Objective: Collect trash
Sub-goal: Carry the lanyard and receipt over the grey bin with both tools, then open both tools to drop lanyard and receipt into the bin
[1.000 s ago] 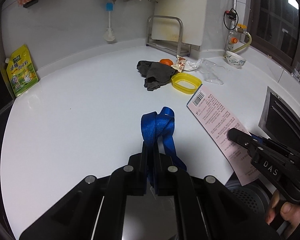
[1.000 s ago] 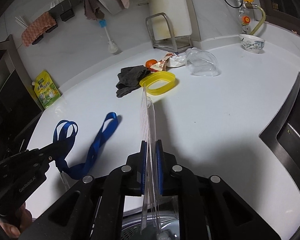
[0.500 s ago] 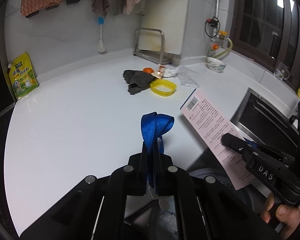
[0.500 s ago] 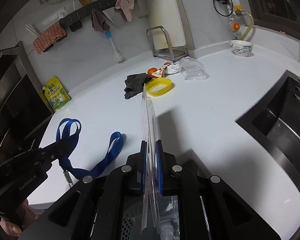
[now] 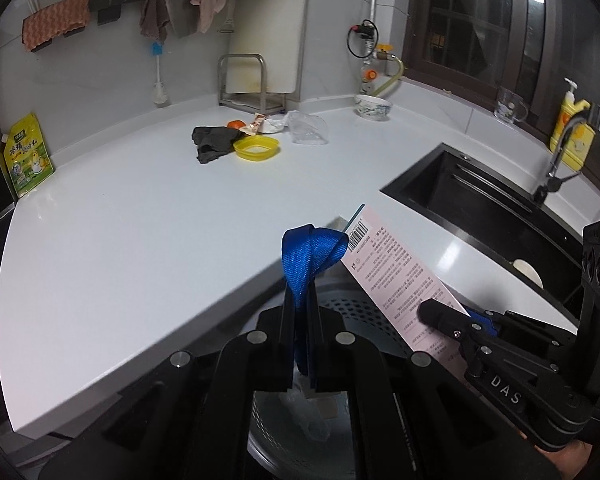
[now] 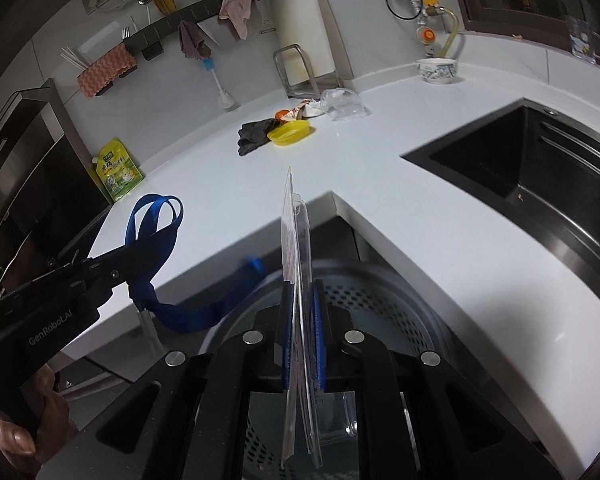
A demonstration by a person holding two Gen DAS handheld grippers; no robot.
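Observation:
My left gripper (image 5: 300, 300) is shut on a blue strap (image 5: 310, 258), whose loops stick up past the fingertips. In the right wrist view that strap (image 6: 156, 232) hangs from the left gripper (image 6: 112, 268), one end trailing toward the bin. My right gripper (image 6: 300, 292) is shut on a flat pink package card (image 5: 392, 276) in clear plastic, seen edge-on (image 6: 294, 240). Both grippers hover over a round perforated trash bin (image 6: 380, 304) below the counter's edge, its rim (image 5: 356, 308) showing under the card. More trash lies far back: a yellow lid (image 5: 257, 148), wrappers (image 5: 260, 123) and clear plastic (image 5: 308, 130).
The white counter (image 5: 140, 216) wraps around an inside corner above the bin. A dark sink (image 5: 480, 204) lies to the right, with a tap and a yellow soap bottle (image 5: 572, 132). A dark rag (image 5: 210, 142), a bowl (image 5: 374, 107) and a yellow pouch (image 5: 26, 156) stand further back.
Both grippers have drawn back from over the counter, carrying the strap and the card, so the bin now lies beneath them. The far trash pile looks smaller.

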